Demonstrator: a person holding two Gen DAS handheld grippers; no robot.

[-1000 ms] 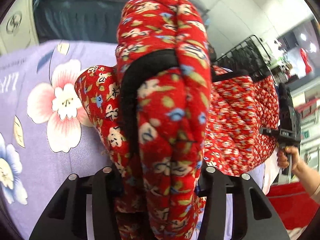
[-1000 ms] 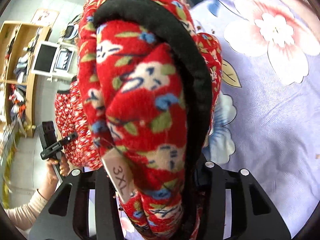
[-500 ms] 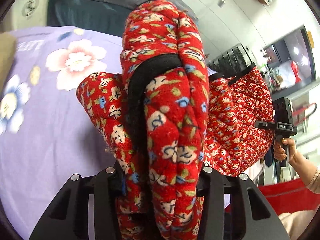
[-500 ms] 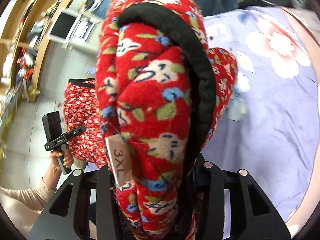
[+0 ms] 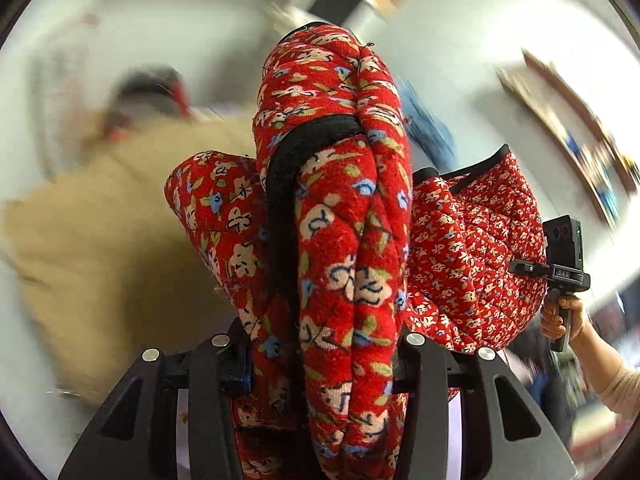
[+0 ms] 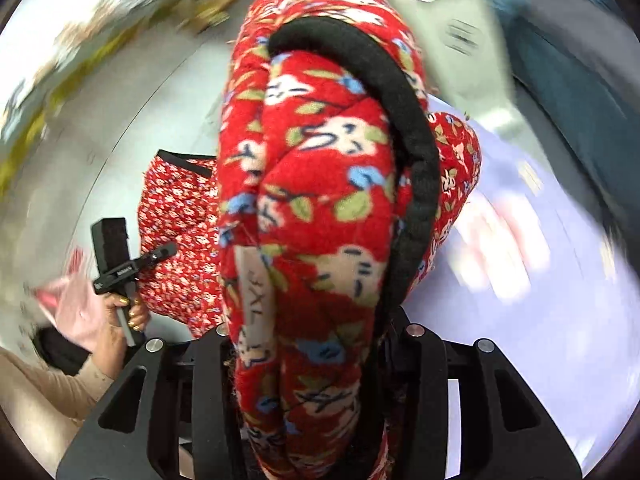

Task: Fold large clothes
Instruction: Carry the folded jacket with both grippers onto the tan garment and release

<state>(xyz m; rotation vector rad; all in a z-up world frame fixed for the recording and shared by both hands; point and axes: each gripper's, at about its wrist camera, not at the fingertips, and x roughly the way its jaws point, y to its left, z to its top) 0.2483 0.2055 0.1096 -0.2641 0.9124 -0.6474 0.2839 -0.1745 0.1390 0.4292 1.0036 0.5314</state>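
I have swung both wrists upward, so the lilac flowered bedsheet (image 6: pixel 540 320) has slid from my left view. My left hand-held gripper (image 5: pixel 320 360) and right hand-held gripper (image 6: pixel 312 352) each pinch the red floral quilted garment (image 5: pixel 344 240), hanging airborne between them, probably to spread it.

A white size tag (image 6: pixel 256 300), sewn to the red garment (image 6: pixel 320 200), is seen edge-on in the right wrist view; its dark print is smeared, and only something like "XL" can be made out. On the right gripper's (image 5: pixel 560 276) black crossbar, small letters resembling "DAS" are seen. No other text can be read.
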